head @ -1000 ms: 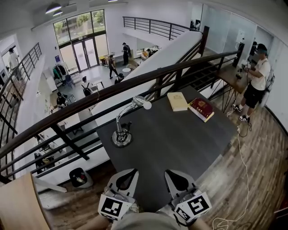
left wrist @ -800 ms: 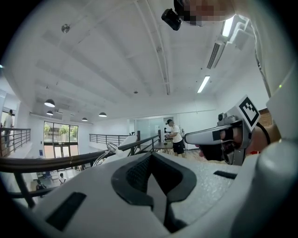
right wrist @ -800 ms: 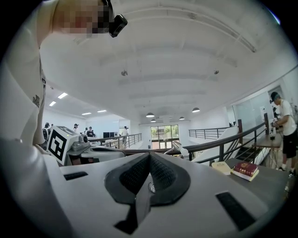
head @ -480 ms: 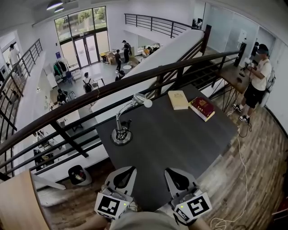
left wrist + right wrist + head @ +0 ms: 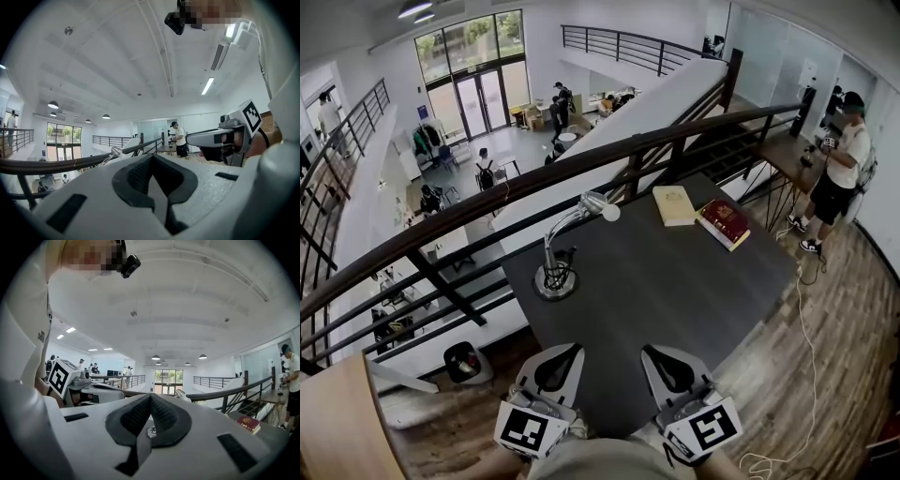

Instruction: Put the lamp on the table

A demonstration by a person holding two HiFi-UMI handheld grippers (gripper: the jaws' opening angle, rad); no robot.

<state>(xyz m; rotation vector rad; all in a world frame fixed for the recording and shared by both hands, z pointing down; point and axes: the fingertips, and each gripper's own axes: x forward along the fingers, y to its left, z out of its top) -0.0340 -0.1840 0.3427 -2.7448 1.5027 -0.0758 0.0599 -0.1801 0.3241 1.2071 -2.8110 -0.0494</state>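
The silver gooseneck lamp (image 5: 555, 279) stands upright on the dark table (image 5: 675, 291), near its far left corner, its head (image 5: 602, 208) bent to the right. My left gripper (image 5: 565, 351) and right gripper (image 5: 659, 352) hover side by side over the table's near edge, well short of the lamp. Both are shut with nothing between the jaws. In the left gripper view the shut jaws (image 5: 152, 157) point along the railing, with the lamp head (image 5: 115, 151) small to the left. The right gripper view shows its shut jaws (image 5: 150, 397) and the lamp head (image 5: 181, 393) just beyond.
A tan book (image 5: 673, 204) and a red book (image 5: 724, 221) lie at the table's far right. A dark railing (image 5: 487, 199) runs behind the table, with a drop to a lower floor beyond. A person (image 5: 839, 169) stands at the right; a white cable (image 5: 802, 328) lies on the wooden floor.
The left gripper has sunk slightly toward the bottom left of the head view. The right gripper and the lamp have not moved.
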